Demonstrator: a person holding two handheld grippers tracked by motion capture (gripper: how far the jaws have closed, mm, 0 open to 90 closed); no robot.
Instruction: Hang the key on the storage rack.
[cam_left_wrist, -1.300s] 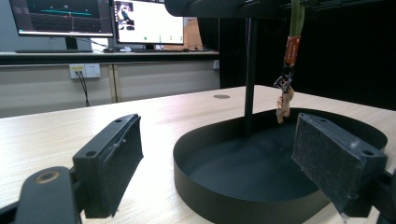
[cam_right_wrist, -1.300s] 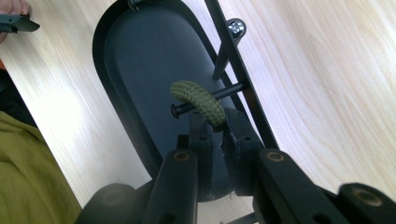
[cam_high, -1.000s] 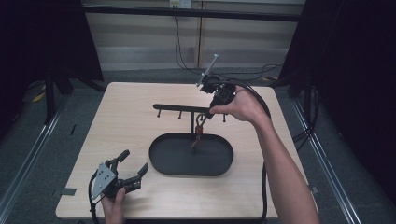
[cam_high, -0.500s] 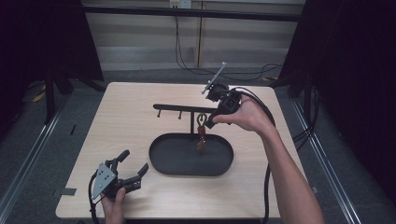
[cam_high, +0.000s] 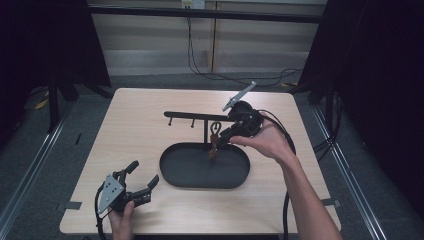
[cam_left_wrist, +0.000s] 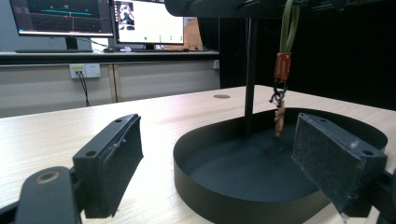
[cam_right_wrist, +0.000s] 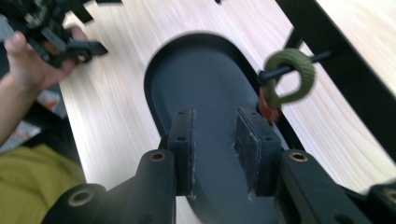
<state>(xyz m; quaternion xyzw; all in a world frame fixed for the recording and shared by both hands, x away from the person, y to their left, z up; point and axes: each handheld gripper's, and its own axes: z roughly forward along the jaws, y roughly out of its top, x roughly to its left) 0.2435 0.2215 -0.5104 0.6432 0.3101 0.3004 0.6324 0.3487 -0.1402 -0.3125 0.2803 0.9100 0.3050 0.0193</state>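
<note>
**Keychain hanging on the stand, right gripper released beside it**

On the left of the high view, the left gripper (cam_high: 139, 186) is resting in the person's left hand (cam_high: 121, 224) near the front left corner of the pale wooden table (cam_high: 130, 130). Its jaws are standing wide apart and nothing is lying between them; in the left gripper view the two black padded fingers (cam_left_wrist: 112, 161) are framing bare tabletop and the near wall of the black oval metal tray (cam_left_wrist: 243, 196).

Moving rightward, that tray (cam_high: 172, 175) is sitting at the middle of the table, and a thin black post is rising from its back edge, carrying a black horizontal bar with small pegs (cam_high: 192, 116). From a peg close to the post, the keychain with an olive-green cord loop and a small brown tag (cam_high: 214, 140) is hanging down, its lower end dangling over the tray. In the left gripper view the same keychain (cam_left_wrist: 281, 70) is hanging just right of the post, its lowest piece near the tray floor. In the right gripper view the green loop (cam_right_wrist: 289, 74) is threaded over the peg.

Further right, the right gripper (cam_high: 224, 141) is being held by the person's right hand (cam_high: 270, 142) just beside the keychain, pointing down over the tray. Its jaws have just been opening and are now standing partly apart with nothing between them; the keychain is hanging outside them, up and to the right of the fingers (cam_right_wrist: 250, 140) in the right gripper view
</note>
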